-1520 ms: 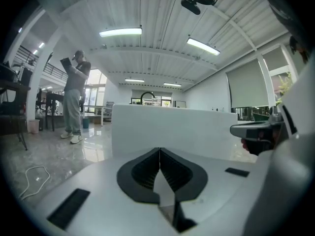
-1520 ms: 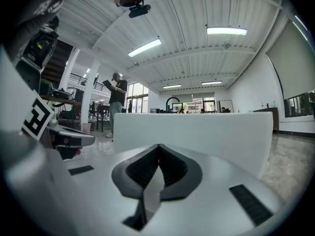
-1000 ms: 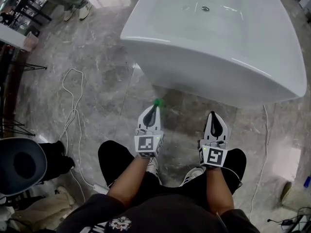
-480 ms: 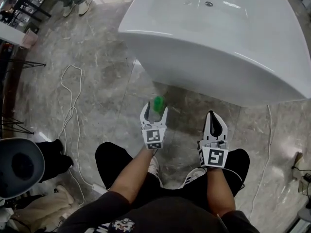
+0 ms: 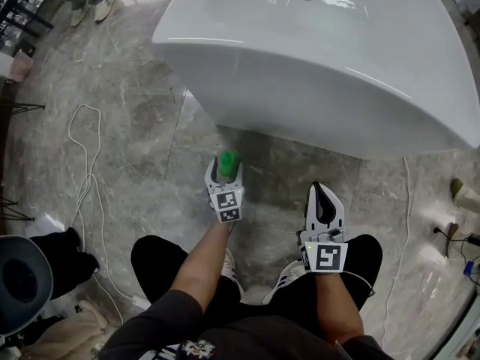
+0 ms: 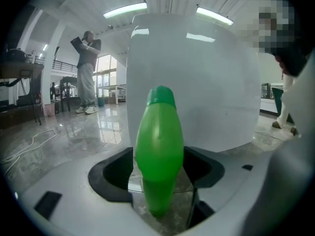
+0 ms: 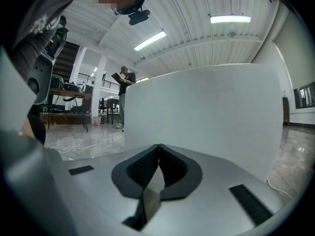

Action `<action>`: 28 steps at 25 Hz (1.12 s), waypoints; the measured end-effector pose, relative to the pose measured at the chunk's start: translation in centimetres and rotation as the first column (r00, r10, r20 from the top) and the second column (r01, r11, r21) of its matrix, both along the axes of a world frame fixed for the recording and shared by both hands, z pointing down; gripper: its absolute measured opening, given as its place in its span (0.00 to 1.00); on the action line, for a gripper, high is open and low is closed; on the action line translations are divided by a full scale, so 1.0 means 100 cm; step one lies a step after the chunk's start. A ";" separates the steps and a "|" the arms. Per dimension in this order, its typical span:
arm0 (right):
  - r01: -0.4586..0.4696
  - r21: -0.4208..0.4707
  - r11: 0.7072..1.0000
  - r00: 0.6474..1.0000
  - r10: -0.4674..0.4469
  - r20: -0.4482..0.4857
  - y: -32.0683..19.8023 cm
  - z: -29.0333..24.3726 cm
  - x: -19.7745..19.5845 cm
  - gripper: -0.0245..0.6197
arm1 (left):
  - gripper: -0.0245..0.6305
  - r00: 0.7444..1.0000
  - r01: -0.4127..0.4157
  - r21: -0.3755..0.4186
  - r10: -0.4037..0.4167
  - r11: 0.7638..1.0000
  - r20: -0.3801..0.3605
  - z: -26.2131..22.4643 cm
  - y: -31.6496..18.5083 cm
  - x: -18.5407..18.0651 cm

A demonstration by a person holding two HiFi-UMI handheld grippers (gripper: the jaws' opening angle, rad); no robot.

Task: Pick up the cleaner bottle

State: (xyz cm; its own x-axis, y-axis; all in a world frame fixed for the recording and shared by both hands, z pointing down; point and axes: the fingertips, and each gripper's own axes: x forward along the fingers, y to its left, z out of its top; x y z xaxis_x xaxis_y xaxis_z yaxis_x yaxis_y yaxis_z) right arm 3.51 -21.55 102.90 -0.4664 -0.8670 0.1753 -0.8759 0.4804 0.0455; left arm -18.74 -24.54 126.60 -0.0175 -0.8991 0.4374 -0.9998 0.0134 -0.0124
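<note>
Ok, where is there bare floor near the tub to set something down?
Bare marble floor between the white cable and the green bottle, and right of the bottle up to the thin cord. Crowded around the bottle, tight under the bathtub.

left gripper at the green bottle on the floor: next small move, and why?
Probably close the left gripper on the green cleaner bottle. Its jaws have just been opening and stand wide, the bottle upright on the floor between them, with no grip on it yet. The right gripper is shut and empty.
</note>
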 end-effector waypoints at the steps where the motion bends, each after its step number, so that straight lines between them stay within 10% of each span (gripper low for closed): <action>1: 0.001 -0.005 1.000 1.000 -0.001 -0.008 0.002 0.002 0.000 0.06 | 0.50 1.000 -0.002 0.004 0.002 1.000 -0.004 0.004 -0.002 0.002; 20: -0.005 -0.060 0.998 0.999 0.003 -0.035 0.002 0.021 0.008 0.06 | 0.32 1.000 0.007 0.030 -0.006 1.000 -0.011 0.014 -0.038 0.003; 28: -0.064 -0.076 0.995 0.998 0.061 -0.031 -0.001 0.002 0.016 0.06 | 0.32 1.000 -0.007 0.085 0.009 0.996 -0.027 -0.057 -0.042 0.007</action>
State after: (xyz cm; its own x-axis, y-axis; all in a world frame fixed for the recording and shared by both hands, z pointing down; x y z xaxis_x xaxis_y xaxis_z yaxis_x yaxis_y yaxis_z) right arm 5.06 -21.62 103.08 -0.4057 -0.8777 0.2551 -0.9031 0.4279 0.0359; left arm -18.02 -28.76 120.89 0.0006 -0.9331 0.3596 -0.9999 0.0053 0.0154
